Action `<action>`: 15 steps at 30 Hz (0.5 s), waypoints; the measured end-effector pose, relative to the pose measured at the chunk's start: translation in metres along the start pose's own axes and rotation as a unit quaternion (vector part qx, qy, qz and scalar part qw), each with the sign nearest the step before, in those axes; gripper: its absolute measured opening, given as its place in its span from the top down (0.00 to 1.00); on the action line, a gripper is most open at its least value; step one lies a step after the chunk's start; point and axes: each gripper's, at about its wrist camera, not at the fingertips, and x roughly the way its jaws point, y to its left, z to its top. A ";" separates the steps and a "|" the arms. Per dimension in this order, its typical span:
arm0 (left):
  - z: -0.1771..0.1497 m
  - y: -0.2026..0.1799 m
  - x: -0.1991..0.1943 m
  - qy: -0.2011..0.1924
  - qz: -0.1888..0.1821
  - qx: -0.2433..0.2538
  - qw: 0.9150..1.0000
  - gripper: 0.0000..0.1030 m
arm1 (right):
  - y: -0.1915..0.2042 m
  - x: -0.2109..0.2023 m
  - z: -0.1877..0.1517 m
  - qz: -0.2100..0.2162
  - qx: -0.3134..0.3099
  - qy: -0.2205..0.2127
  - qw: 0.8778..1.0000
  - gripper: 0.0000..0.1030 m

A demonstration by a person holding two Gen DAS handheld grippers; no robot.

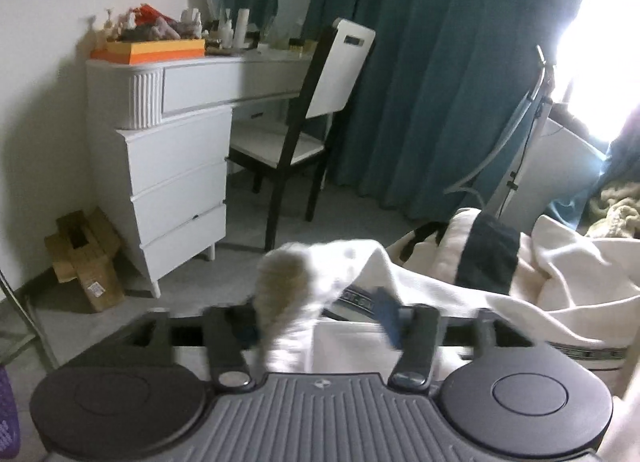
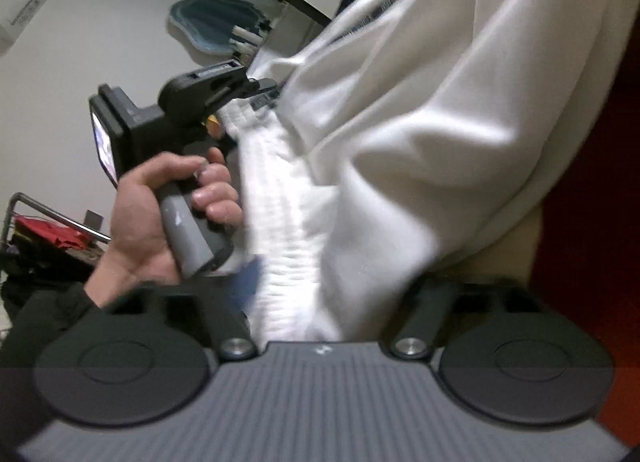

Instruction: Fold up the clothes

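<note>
A white garment (image 1: 440,274) with a dark collar patch and a ribbed cuff hangs raised in front of me. In the left wrist view, my left gripper (image 1: 320,326) has its blue-padded fingers spread wide, with the cuff draped between them. In the right wrist view, the same white garment (image 2: 400,122) fills the frame; its ribbed hem runs down between the fingers of my right gripper (image 2: 316,302), which look spread, with cloth hiding the tips. The left gripper body (image 2: 192,102), held by a hand, shows there at the garment's left edge.
A white dresser (image 1: 168,166) with cluttered top, a mirror and a dark-framed chair (image 1: 304,122) stand ahead. Teal curtains (image 1: 440,62) hang behind. A cardboard box (image 1: 84,258) lies on the grey floor. A rack with red items (image 2: 44,234) is at left.
</note>
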 end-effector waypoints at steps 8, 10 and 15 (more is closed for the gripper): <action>-0.020 -0.041 -0.104 -0.063 -0.036 0.052 0.996 0.12 | 0.054 -0.115 0.006 -0.080 -0.138 -0.083 0.984 0.15; -0.035 -0.058 -0.132 -0.071 -0.057 0.063 0.994 0.12 | 0.057 -0.156 0.006 -0.112 -0.171 -0.119 0.972 0.15; -0.094 -0.100 -0.201 -0.118 -0.092 0.068 0.986 0.08 | 0.045 -0.245 0.002 -0.199 -0.248 -0.205 0.926 0.15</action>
